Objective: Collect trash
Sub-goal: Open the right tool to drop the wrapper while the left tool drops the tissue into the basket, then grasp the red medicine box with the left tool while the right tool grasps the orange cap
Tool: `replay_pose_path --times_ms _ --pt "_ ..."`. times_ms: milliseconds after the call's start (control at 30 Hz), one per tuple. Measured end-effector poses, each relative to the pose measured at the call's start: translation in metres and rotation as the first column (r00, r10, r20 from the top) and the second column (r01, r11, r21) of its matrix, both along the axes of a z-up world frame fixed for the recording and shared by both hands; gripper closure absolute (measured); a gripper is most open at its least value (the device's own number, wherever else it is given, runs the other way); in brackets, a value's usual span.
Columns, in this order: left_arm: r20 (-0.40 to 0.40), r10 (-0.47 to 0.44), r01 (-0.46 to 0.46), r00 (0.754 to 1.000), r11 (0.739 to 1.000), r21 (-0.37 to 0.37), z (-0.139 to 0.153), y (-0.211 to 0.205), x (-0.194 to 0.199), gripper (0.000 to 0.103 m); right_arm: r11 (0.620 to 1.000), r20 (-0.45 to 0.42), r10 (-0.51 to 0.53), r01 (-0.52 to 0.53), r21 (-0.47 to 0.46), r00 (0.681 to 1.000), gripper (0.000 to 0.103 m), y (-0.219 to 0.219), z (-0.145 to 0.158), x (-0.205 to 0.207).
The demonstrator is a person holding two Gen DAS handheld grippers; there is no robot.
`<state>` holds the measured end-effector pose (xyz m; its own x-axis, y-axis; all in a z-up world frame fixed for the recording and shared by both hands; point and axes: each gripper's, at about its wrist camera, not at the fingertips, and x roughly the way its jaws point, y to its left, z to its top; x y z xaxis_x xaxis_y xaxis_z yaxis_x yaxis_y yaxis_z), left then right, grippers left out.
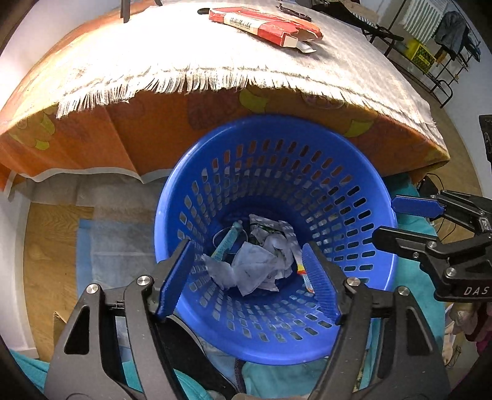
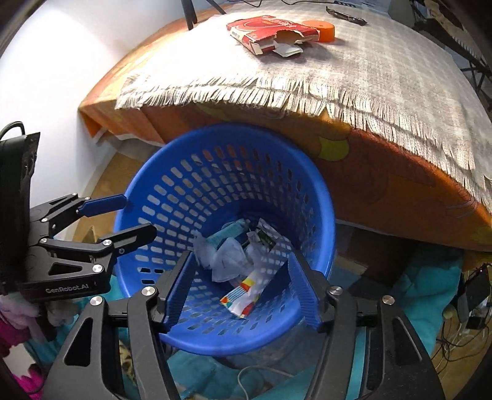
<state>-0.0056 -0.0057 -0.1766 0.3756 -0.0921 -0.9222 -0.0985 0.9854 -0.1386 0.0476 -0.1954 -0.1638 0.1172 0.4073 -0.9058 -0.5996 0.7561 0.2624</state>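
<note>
A blue perforated basket stands on the floor against the table and shows in both views. Crumpled pale paper, a teal tube and a colourful wrapper lie in its bottom. My left gripper is open and empty above the basket's near rim. My right gripper is open and empty above the basket too. Each gripper shows from the side in the other's view, the right and the left. A torn red carton lies on the table.
The table has an orange cloth under a fringed grey mat. An orange tape roll sits by the carton, a dark object behind. Teal fabric lies around the basket. A clothes rack stands far right.
</note>
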Motion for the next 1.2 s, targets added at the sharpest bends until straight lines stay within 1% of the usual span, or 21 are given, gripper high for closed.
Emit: replay_pose_path --times_ms 400,567,667,900,1000,1200 --pt "-0.01 0.007 -0.007 1.0 1.0 -0.001 0.002 0.001 0.003 0.027 0.999 0.038 -0.026 0.027 -0.043 0.999 0.039 0.001 0.009 0.005" --pt "0.003 0.008 -0.008 1.0 1.0 -0.011 0.011 0.003 0.007 0.027 0.996 0.083 -0.04 0.047 -0.077 0.996 0.033 0.001 0.016 0.014" --pt "0.009 0.009 -0.009 1.0 1.0 -0.027 0.018 0.004 0.013 0.027 0.995 0.1 -0.047 0.056 -0.081 0.994 0.033 -0.002 0.019 0.02" --pt "0.028 0.011 -0.01 1.0 1.0 -0.03 0.034 0.011 0.04 0.027 0.997 0.132 -0.076 0.08 -0.024 0.988 0.033 -0.011 0.034 0.045" --pt "0.039 0.018 -0.017 0.999 0.999 -0.038 0.04 0.016 0.054 0.026 0.996 0.173 -0.086 0.086 0.007 0.981 0.033 -0.015 0.044 0.055" --pt "0.057 0.051 -0.048 0.997 0.997 -0.065 0.059 0.029 0.098 0.026 0.995 0.245 -0.102 0.099 0.026 0.964 0.033 -0.021 0.058 0.072"
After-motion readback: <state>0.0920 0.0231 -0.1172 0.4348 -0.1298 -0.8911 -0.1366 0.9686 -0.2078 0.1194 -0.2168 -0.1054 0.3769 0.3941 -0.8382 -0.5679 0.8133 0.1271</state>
